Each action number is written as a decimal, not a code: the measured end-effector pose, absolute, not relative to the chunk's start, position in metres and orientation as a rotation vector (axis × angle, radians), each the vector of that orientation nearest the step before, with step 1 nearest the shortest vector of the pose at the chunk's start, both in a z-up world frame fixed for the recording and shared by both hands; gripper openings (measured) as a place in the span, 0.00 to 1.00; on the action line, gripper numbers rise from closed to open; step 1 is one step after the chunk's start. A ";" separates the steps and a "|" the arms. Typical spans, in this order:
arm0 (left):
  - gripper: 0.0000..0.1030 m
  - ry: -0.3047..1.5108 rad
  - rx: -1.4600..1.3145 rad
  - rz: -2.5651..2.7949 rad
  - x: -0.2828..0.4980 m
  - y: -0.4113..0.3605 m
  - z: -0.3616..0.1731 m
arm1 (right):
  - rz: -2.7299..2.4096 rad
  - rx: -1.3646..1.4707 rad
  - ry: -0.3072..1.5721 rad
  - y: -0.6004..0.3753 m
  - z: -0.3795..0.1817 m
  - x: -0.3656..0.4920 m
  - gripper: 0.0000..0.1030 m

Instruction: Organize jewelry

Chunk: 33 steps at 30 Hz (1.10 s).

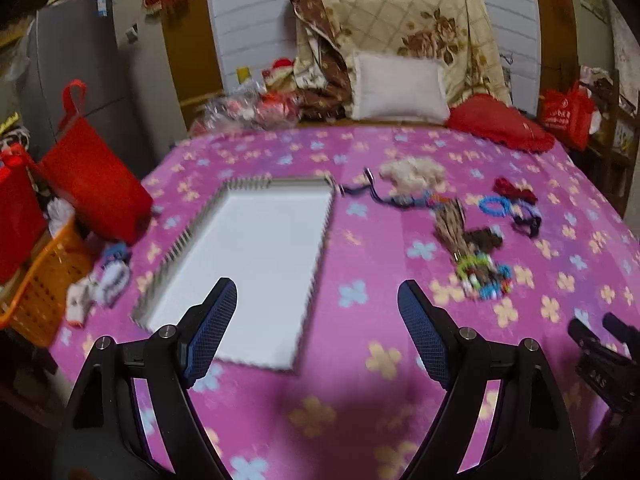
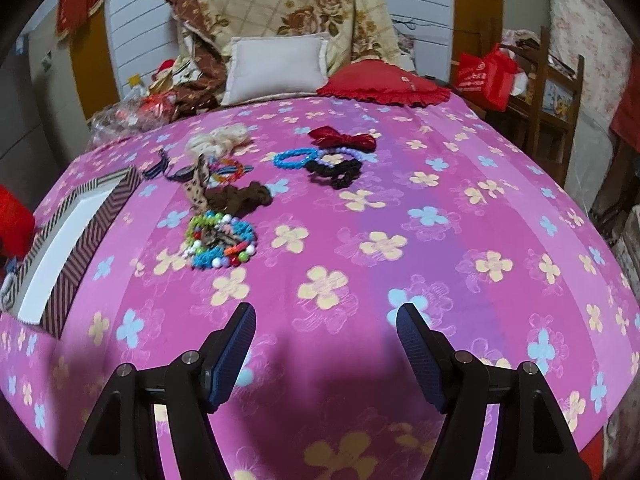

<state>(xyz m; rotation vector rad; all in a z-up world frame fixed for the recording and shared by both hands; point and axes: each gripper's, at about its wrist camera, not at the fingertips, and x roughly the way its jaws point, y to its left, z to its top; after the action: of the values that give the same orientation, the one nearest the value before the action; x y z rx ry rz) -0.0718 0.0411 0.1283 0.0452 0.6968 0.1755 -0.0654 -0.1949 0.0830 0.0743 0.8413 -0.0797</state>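
Observation:
A shallow box (image 1: 256,264) with a white floor and striped walls lies on the pink flowered bedspread; its side shows in the right wrist view (image 2: 86,236). To its right lie hair ties and bracelets: a heap of coloured bead bracelets (image 2: 222,240) (image 1: 484,276), a brown scrunchie (image 2: 240,196), a blue bracelet (image 2: 294,158), a black scrunchie (image 2: 338,172), a red bow (image 2: 344,138) and a cream scrunchie (image 2: 220,138) (image 1: 412,170). My left gripper (image 1: 318,300) hangs open over the box's near right corner, nothing between its fingers. My right gripper (image 2: 326,326) is open above bare bedspread, nearer than the jewelry.
Pillows (image 2: 276,66) and a folded quilt (image 2: 288,4) lie at the bed's far end. A red bag (image 1: 92,184) and an orange basket (image 1: 44,284) stand off the bed's left edge. The other gripper's black body (image 1: 608,356) shows at the right.

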 end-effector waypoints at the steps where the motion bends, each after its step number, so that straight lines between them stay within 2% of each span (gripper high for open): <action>1: 0.81 0.719 0.034 0.169 -0.074 0.040 0.122 | -0.076 0.075 0.853 -0.194 0.081 -0.065 0.69; 6: 0.81 0.823 0.017 0.135 -0.078 0.034 0.094 | -0.046 0.096 0.904 -0.188 0.073 -0.063 0.69; 17: 0.81 0.885 0.001 0.070 -0.080 0.028 0.084 | -0.046 0.093 0.937 -0.184 0.067 -0.066 0.69; 33: 0.81 0.879 0.028 0.083 -0.083 0.023 0.082 | -0.032 0.111 0.953 -0.185 0.066 -0.068 0.69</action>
<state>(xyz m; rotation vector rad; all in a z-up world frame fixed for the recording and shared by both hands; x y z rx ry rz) -0.0835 0.0230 0.0825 0.0281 0.8791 0.0828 -0.0680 -0.1848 0.0658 0.1109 0.9531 -0.0324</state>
